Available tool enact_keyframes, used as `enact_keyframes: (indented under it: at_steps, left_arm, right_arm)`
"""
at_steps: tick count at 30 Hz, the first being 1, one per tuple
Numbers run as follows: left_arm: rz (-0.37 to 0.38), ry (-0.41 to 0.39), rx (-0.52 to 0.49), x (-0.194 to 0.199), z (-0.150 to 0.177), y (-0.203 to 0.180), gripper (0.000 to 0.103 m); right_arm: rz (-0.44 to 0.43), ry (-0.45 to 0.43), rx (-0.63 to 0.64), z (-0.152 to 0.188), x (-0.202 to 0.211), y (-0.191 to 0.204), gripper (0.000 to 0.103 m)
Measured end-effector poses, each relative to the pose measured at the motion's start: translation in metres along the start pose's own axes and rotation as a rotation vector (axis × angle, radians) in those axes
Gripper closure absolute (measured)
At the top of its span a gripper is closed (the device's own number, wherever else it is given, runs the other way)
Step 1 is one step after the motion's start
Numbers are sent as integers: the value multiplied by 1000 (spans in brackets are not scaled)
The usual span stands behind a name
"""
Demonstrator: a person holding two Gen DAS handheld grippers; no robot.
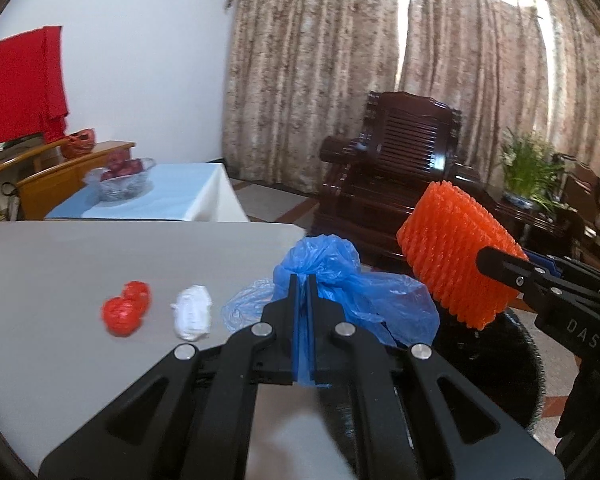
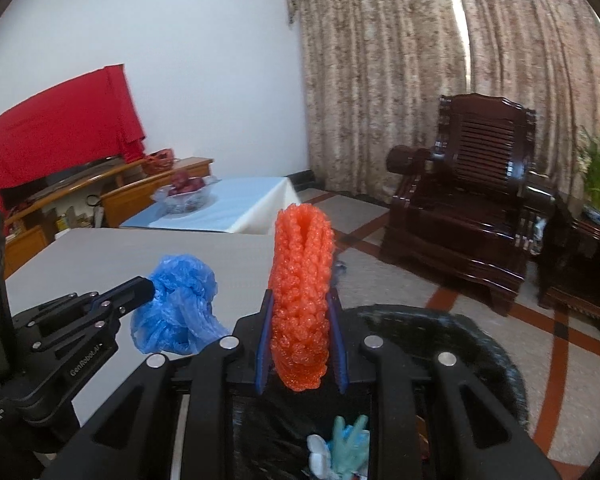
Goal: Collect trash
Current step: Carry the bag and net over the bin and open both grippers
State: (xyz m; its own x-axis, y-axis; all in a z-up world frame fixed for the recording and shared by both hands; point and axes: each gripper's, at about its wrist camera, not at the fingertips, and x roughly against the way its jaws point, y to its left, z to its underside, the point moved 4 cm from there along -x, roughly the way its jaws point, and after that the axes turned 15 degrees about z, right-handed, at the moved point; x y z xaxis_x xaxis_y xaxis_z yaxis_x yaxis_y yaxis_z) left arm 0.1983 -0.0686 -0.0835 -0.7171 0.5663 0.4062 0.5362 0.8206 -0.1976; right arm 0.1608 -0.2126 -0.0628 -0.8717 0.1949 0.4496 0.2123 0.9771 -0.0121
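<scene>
My left gripper (image 1: 303, 280) is shut on a crumpled blue plastic bag (image 1: 340, 276), held at the right edge of the grey table (image 1: 60, 264). My right gripper (image 2: 300, 300) is shut on an orange foam net sleeve (image 2: 302, 292), held above a black-lined trash bin (image 2: 460, 344). The sleeve (image 1: 456, 256) and right gripper (image 1: 496, 266) also show in the left wrist view, the bag (image 2: 176, 304) and left gripper (image 2: 144, 290) in the right wrist view. A red crumpled wrapper (image 1: 125, 307) and a white crumpled wad (image 1: 192, 312) lie on the table.
The bin (image 1: 500, 360) stands on the floor by the table's right edge and holds pale trash (image 2: 340, 448). A dark wooden armchair (image 2: 472, 200) stands behind it. A low table with a fruit bowl (image 1: 120, 180) is beyond. A potted plant (image 1: 528, 168) is far right.
</scene>
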Motion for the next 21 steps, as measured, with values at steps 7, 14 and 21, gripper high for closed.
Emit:
enact_keyframes:
  at_steps: [7,14,21]
  left_arm:
    - [72,20,-29,-27,5,-32,101]
    - [115,54,-51,-53,15,-53,101]
    - [155,101,-59,-76,29,-68,101]
  right_arm:
    - [76,11,-29,7,-2,-40,78]
    - [132,34,-47,21,-4,-69,78]
    - [169,75,-60,35,-14,-86,78]
